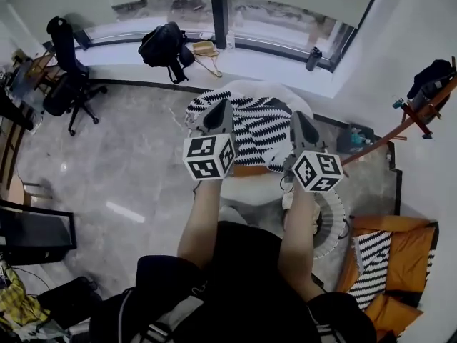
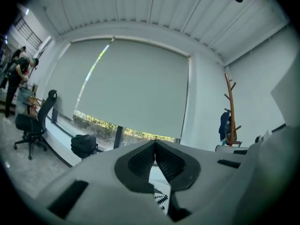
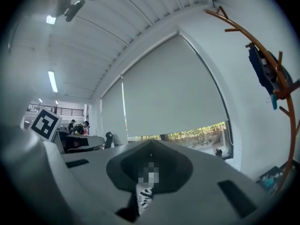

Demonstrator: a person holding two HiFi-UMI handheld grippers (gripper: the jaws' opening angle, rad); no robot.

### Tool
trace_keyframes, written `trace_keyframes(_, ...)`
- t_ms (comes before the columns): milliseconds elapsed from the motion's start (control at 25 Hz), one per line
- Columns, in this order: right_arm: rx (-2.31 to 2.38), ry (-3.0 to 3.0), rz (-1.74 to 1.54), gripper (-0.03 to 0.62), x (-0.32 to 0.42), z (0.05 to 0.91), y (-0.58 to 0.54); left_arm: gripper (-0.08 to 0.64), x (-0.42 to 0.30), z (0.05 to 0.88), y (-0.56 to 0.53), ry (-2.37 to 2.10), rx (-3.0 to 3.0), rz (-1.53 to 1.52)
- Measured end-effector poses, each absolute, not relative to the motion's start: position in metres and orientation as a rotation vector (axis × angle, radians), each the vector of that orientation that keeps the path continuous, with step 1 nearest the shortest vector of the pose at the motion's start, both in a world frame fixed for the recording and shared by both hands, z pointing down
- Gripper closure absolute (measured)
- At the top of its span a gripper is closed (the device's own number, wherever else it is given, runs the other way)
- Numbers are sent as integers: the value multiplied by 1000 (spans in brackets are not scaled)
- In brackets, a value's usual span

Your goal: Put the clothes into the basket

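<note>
Zigzag cloth held up by two grippers, near the basket

The left gripper (image 1: 218, 114) and the right gripper (image 1: 300, 123) are each clamped tight on the top edge of the black-and-white zigzag cloth (image 1: 260, 127); each gripper view shows a scrap of it between the closed jaws. Held level and side by side, they keep the cloth spread and hanging off the floor, probably so it can be lowered into the white basket (image 1: 334, 220) by the person's feet. Another striped cloth (image 1: 371, 263) lies on an orange sheet (image 1: 407, 252) at the right
</note>
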State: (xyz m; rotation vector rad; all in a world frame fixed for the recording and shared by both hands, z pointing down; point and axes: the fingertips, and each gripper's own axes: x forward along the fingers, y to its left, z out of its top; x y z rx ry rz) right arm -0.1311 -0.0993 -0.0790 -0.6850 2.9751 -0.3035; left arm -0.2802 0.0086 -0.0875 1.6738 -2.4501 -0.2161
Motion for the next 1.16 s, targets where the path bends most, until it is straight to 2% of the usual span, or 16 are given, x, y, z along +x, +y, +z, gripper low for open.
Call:
trace_keyframes(280,-676,3013,-130,580,-136,-106,-92,551,-282,-113,24,-2553,1640,-148)
trace_keyframes(1160,-695,3026,-42,580,-89,-117,-104,551,-227,-116,1,-2490,1719,-164)
